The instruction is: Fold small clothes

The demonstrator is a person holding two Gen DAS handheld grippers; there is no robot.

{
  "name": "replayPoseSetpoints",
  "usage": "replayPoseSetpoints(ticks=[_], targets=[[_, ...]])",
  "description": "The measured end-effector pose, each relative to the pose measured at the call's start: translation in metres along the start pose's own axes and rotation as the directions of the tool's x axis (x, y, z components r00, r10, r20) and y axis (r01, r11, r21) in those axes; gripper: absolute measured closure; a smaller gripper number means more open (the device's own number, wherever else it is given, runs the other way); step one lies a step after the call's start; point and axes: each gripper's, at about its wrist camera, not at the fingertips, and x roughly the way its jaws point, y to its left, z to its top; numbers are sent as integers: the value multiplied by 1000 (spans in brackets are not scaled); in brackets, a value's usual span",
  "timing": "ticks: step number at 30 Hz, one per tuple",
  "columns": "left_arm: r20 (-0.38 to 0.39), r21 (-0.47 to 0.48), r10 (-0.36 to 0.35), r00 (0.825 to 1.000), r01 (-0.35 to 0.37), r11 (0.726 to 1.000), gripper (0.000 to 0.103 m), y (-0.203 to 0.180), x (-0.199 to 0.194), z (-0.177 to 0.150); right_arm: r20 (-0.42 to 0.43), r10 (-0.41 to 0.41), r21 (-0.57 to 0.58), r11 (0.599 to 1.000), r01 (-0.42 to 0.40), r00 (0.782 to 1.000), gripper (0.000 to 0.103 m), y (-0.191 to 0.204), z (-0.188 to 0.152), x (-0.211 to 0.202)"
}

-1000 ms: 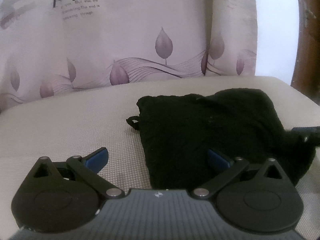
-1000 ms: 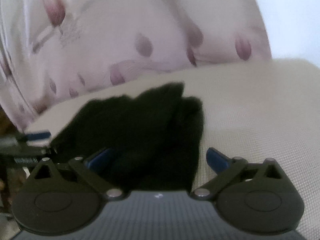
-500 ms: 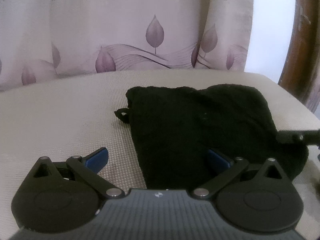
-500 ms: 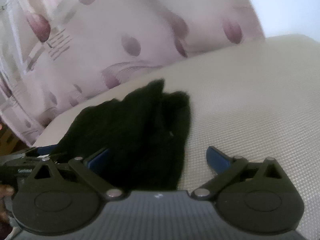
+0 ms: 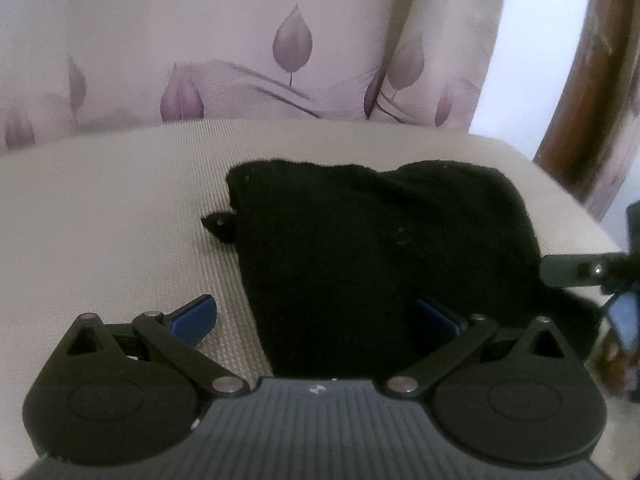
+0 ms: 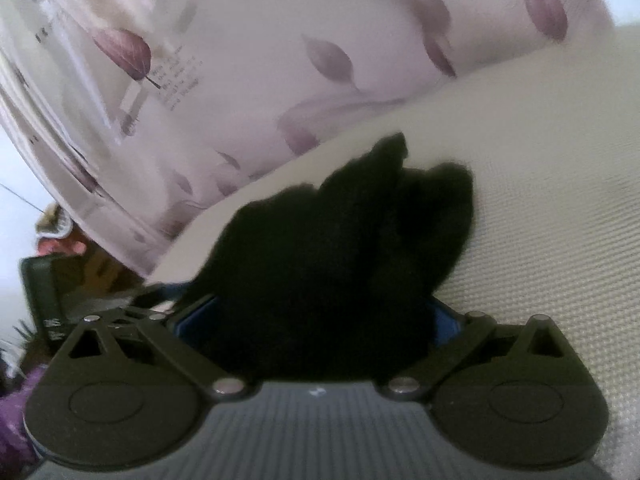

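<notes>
Now I'm lining up a fold — both jaws spread wide over the black garment [image 5: 380,248] on the table [image 5: 120,208]; next I'm needing a near-edge pinch.

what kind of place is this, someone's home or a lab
Most likely a room in a home: a leaf-print curtain hangs behind a beige woven cushion, perhaps a sofa or a bed, with a wooden frame alongside. A black garment lies on the cushion.
</notes>
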Motion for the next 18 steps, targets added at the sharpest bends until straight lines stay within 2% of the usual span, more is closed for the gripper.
replayPoseSetpoints(ticks=[3, 6, 11, 18], targets=[[-7, -64, -81, 997, 80, 995, 0, 12, 3, -3, -5, 21, 11, 1000, -21, 1000, 0, -3, 2, 0], [11, -89, -120, 993, 121, 989, 0, 18, 3, -4, -9, 23, 8, 1000, -23, 1000, 0, -2, 3, 2], [0, -20, -67, 998, 67, 998, 0, 7, 5, -5, -13, 27, 22, 999, -27, 1000, 0, -4, 6, 4], [3, -8, -56, 998, 56, 998, 0, 3, 9, -7, -10, 10, 20, 1000, -10, 1000, 0, -2, 8, 6]])
